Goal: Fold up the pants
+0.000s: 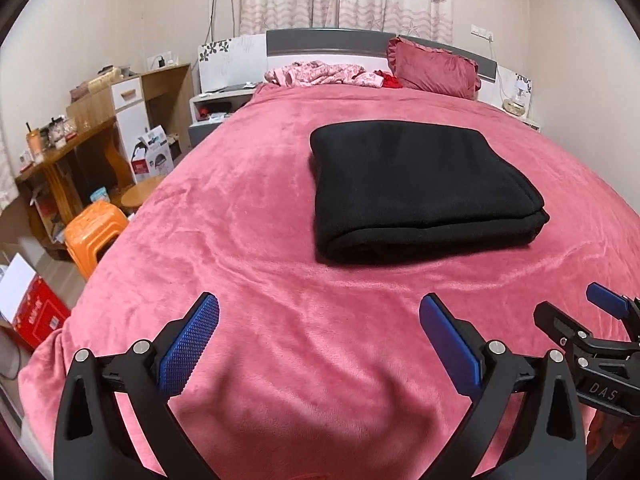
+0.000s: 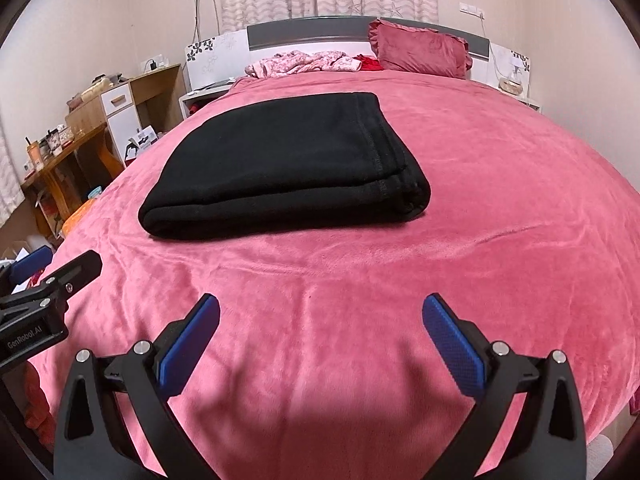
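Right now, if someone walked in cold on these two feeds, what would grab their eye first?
The black pants, folded into a neat thick rectangle, lie alone in the middle of the pink bedspread. Both the left hand-held gripper and the right hand-held gripper hover open near the foot of the bed, holding nothing. Up at the headboard sit a pink ruffled pillow and a crumpled floral garment.

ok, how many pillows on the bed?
1. A red pillow leans on the headboard at the far right, beside a crumpled pink cloth. More may be hidden under that cloth. The folded black pants are mid-bed.
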Demonstrator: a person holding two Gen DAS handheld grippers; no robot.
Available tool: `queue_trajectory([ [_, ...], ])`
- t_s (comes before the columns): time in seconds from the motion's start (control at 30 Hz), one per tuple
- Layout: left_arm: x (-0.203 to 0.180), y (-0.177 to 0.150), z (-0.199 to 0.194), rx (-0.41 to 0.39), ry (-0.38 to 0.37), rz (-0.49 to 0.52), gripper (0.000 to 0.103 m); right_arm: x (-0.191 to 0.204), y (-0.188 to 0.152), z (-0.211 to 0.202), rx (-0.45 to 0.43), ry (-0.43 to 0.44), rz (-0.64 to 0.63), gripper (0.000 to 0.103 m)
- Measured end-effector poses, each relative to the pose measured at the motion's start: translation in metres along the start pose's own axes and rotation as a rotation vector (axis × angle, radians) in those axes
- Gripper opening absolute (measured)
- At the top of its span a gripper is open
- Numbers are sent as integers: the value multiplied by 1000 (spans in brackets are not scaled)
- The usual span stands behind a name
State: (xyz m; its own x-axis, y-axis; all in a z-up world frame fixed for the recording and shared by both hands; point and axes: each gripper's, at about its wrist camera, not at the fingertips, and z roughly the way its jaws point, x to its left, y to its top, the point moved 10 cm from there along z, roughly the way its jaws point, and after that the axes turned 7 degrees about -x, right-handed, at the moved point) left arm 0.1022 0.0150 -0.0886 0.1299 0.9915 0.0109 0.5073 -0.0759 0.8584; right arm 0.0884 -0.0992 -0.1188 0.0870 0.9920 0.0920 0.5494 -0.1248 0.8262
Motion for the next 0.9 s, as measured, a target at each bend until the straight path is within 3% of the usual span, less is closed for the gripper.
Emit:
queue_trajectory([
  [0.9, -6, 0, -7, -14, -1, 31, 99, -13, 0, -9, -16, -35, 47, 101],
])
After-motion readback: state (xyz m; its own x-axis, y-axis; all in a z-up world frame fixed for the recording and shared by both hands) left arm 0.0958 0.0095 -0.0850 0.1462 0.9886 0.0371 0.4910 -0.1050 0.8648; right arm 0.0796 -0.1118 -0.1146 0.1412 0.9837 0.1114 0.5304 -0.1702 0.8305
